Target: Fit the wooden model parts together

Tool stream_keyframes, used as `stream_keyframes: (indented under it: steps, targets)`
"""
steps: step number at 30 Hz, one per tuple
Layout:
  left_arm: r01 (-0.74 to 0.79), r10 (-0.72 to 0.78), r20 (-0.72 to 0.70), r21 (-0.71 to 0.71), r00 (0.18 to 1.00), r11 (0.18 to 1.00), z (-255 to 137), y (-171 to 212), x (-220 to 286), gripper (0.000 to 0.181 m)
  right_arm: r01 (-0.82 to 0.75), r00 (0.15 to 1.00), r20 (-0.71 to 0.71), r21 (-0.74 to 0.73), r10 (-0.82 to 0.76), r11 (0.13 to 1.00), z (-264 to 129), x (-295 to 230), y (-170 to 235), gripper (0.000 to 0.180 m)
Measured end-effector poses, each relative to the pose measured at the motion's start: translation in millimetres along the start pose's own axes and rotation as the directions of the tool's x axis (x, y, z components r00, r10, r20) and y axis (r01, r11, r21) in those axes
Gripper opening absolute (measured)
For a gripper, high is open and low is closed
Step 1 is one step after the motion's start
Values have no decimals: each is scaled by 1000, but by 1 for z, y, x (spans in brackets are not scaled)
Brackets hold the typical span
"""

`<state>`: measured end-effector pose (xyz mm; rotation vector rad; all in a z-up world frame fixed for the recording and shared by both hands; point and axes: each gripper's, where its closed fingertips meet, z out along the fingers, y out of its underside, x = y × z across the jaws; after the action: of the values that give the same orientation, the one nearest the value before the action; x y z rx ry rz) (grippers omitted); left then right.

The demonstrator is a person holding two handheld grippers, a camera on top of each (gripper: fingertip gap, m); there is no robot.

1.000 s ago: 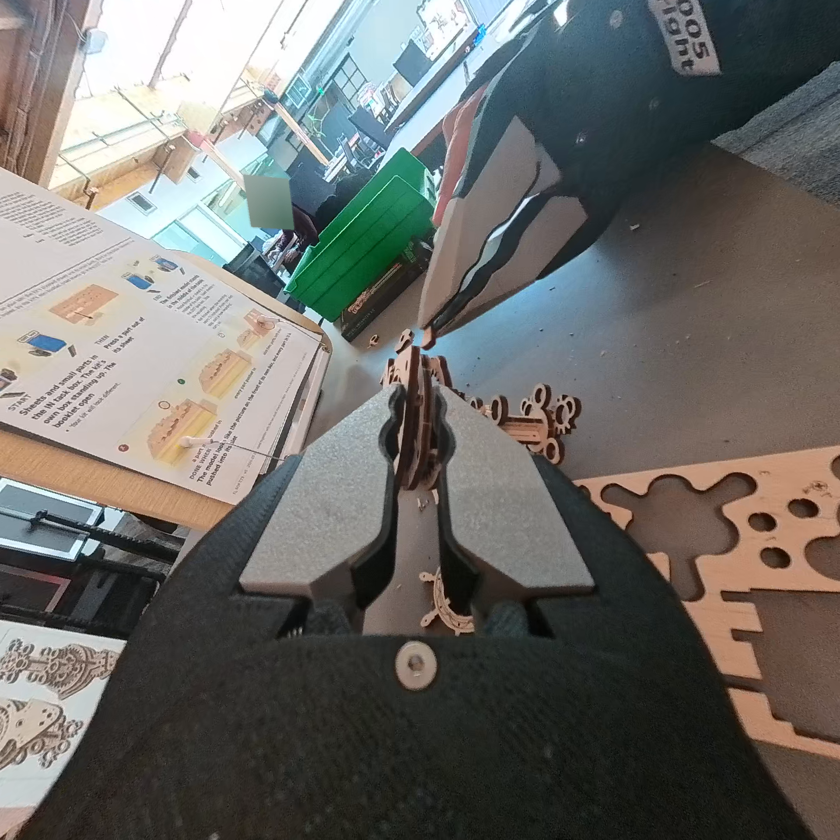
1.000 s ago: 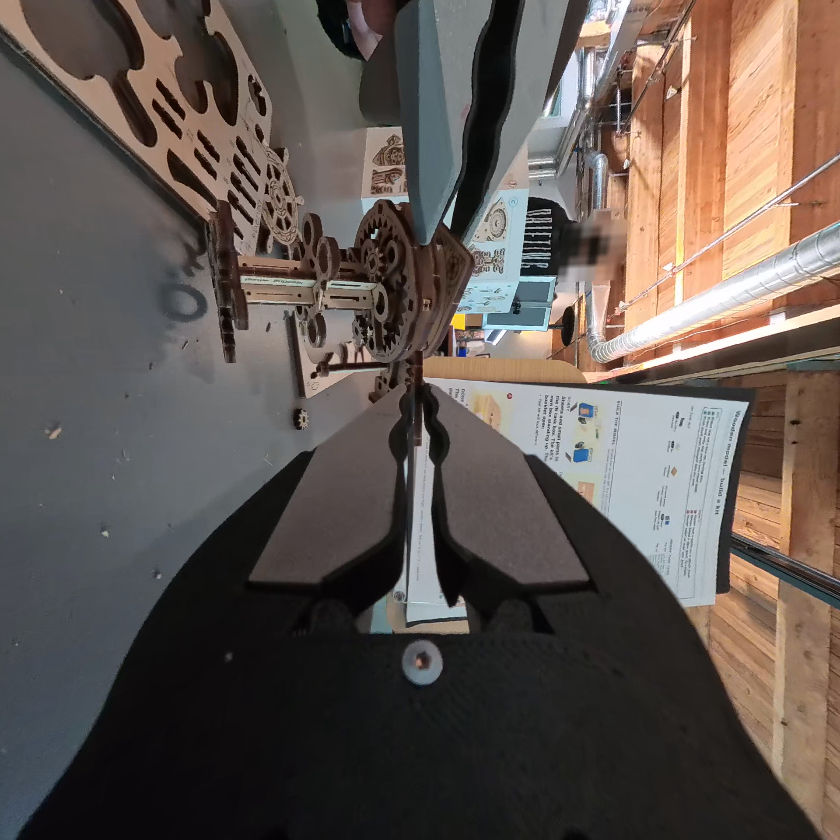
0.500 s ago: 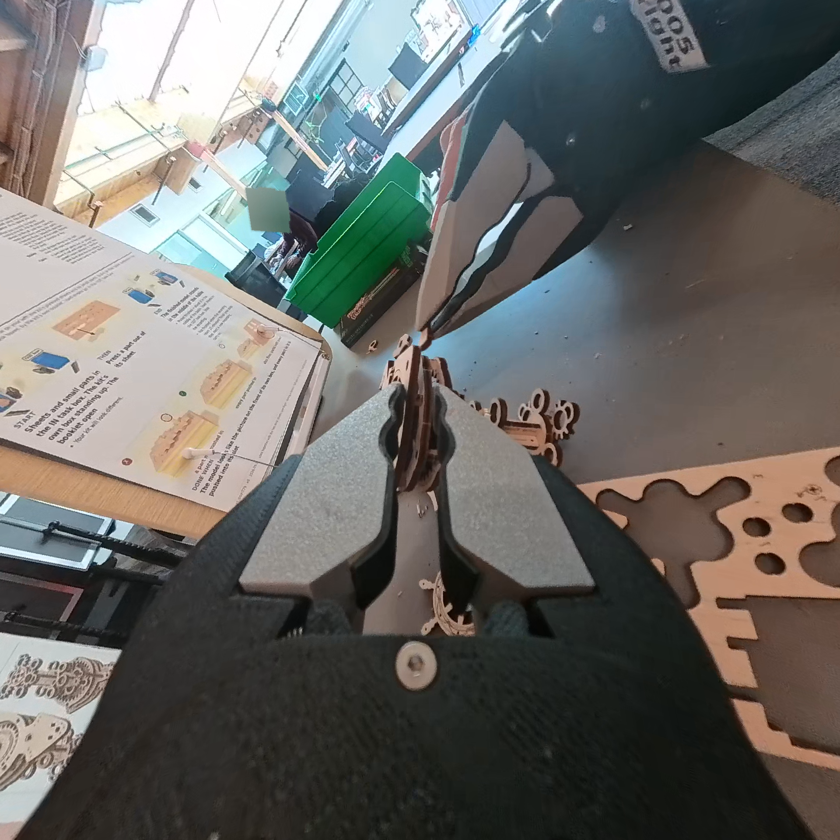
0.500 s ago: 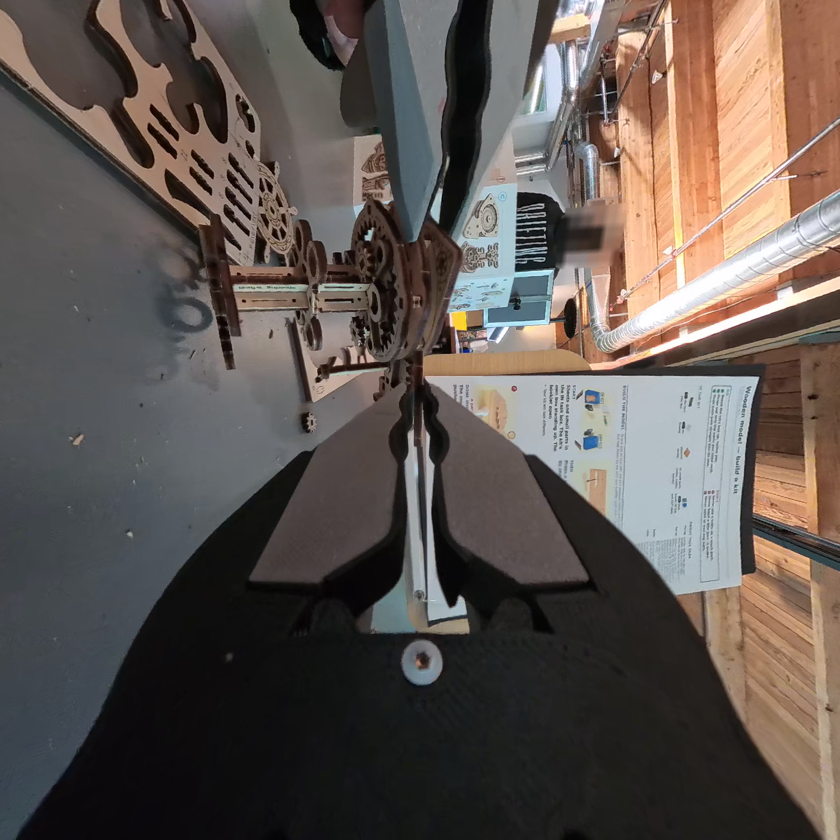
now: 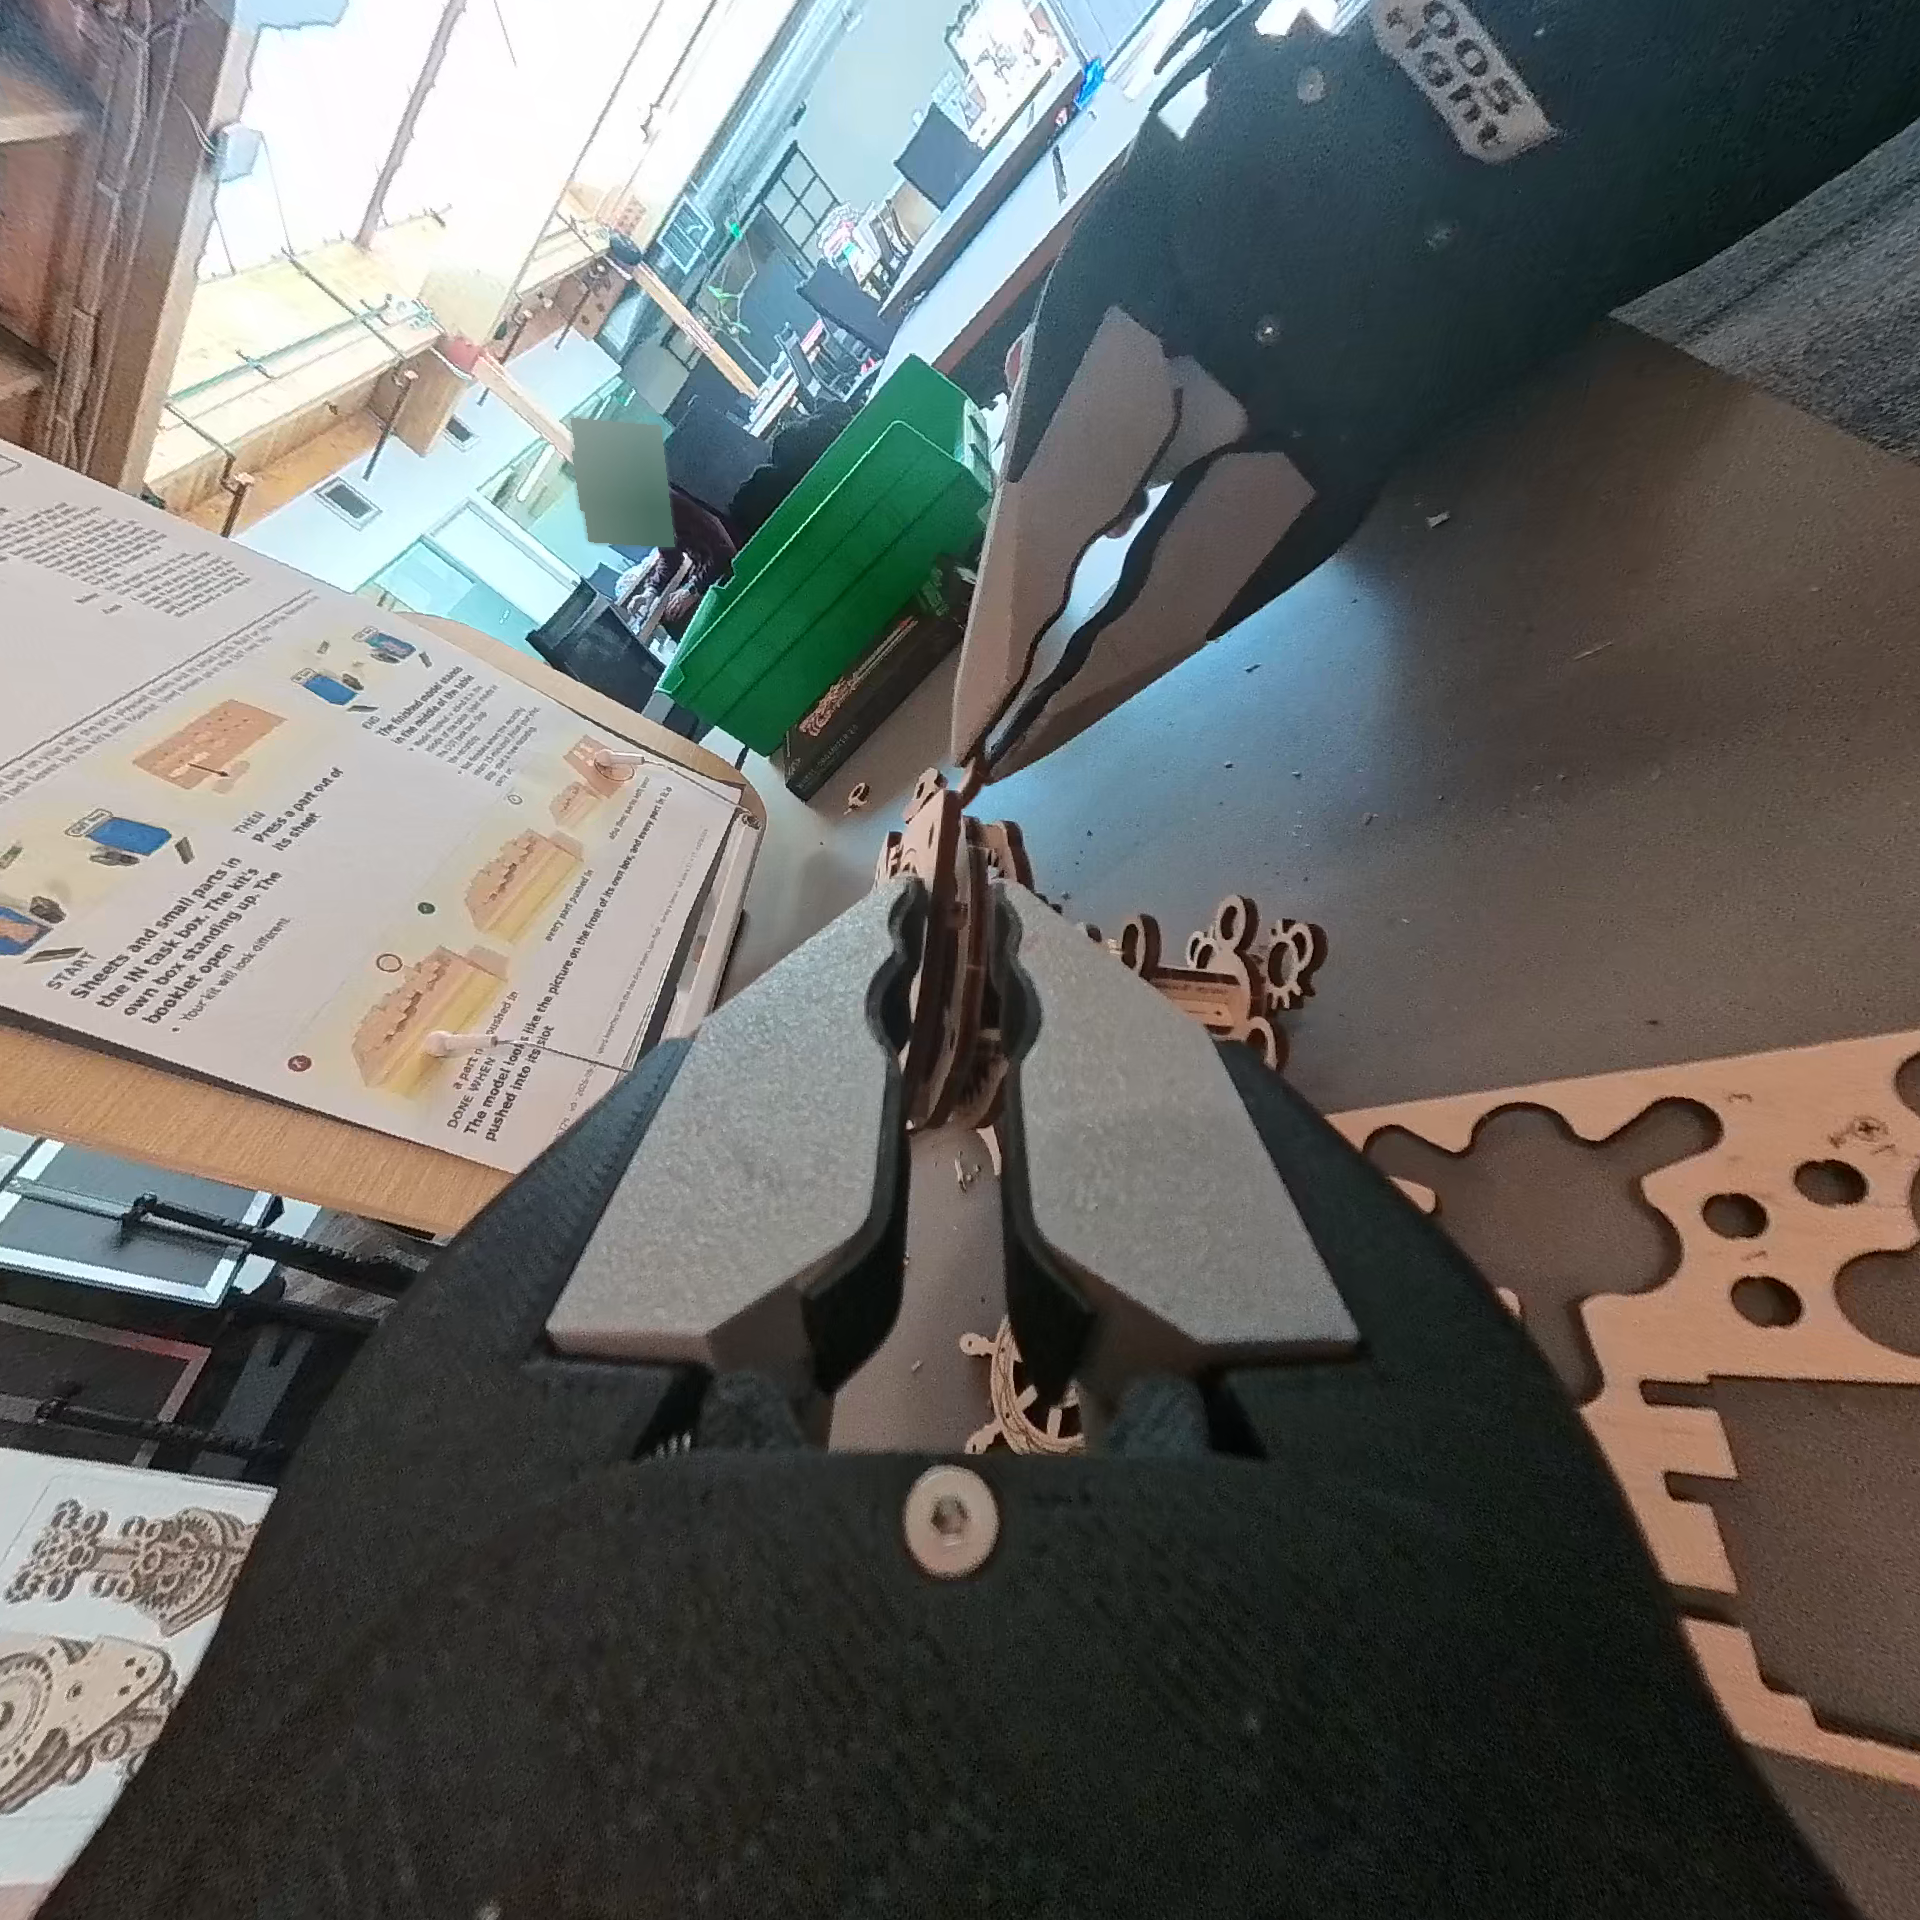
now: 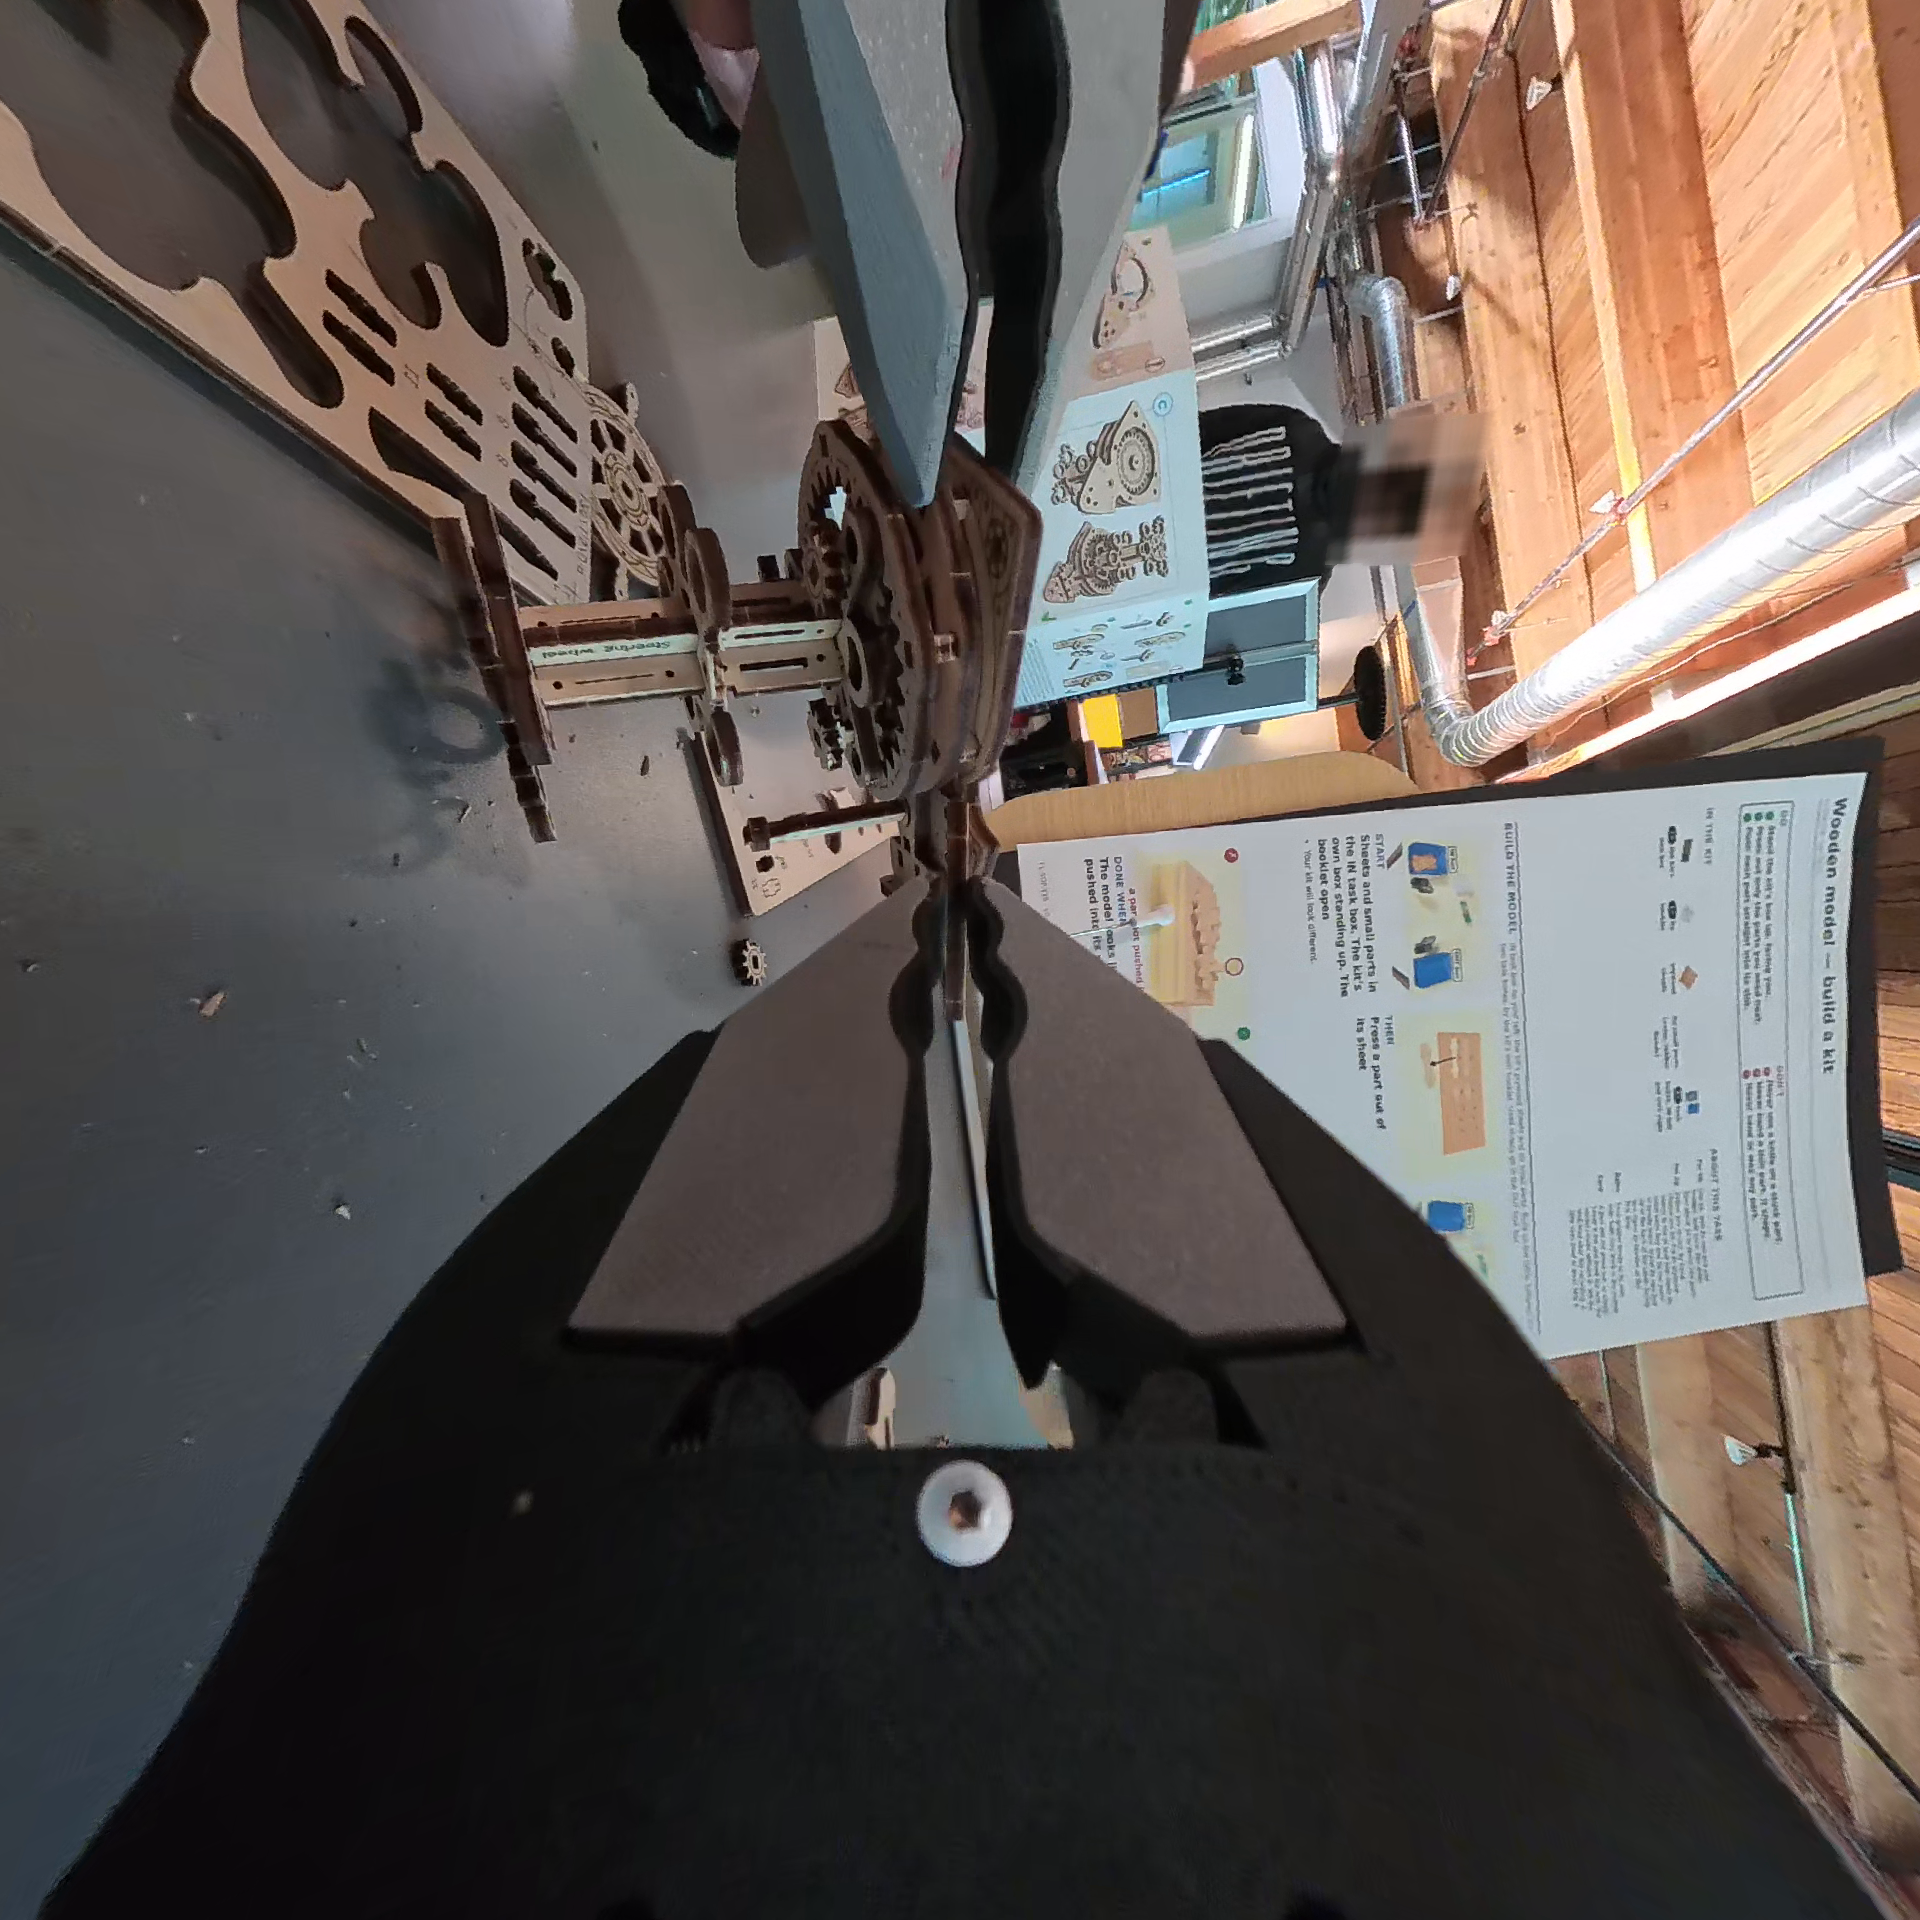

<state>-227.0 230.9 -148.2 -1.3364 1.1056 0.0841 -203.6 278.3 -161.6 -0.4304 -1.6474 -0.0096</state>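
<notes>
While the left claw [image 5: 958, 987] stays closed on the geared wooden model [image 6: 883, 634], the right claw [image 6: 951, 914], closed on a thin small part [image 6: 961, 842], has come slightly nearer, so the insertion seems about to begin. The model is held above the grey worktop [image 6: 208, 1039], its long axis level, the shaft end pointing away from the left claw.

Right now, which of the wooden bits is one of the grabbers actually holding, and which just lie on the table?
The layered gear assembly is clamped in the left gripper. The punched-out sheet and the small loose gear lie untouched on the table.
</notes>
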Motion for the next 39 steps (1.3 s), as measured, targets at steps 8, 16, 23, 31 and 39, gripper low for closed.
stream_keyframes:
  steps: [8,16,23,31,39]
  targets:
    - [-4,4,21,-11,1000,1000,0,3,-3,9,-59,998,16,-2,59,998,0,-2,8,0]
    - [1,-1,26,6,1000,1000,-6,3,-2,9,-84,996,41,-9,85,996,7,-7,11,0]
    - [-67,68,47,-20,997,998,-7,1,1,9,-62,998,12,28,62,998,2,-2,3,0]
    - [-427,500,230,-302,835,852,3,-1,-20,9,-50,999,-7,1,50,999,1,2,10,0]
    - [-653,807,109,-531,580,541,25,23,-17,10,-67,998,10,-55,67,996,3,0,25,0]
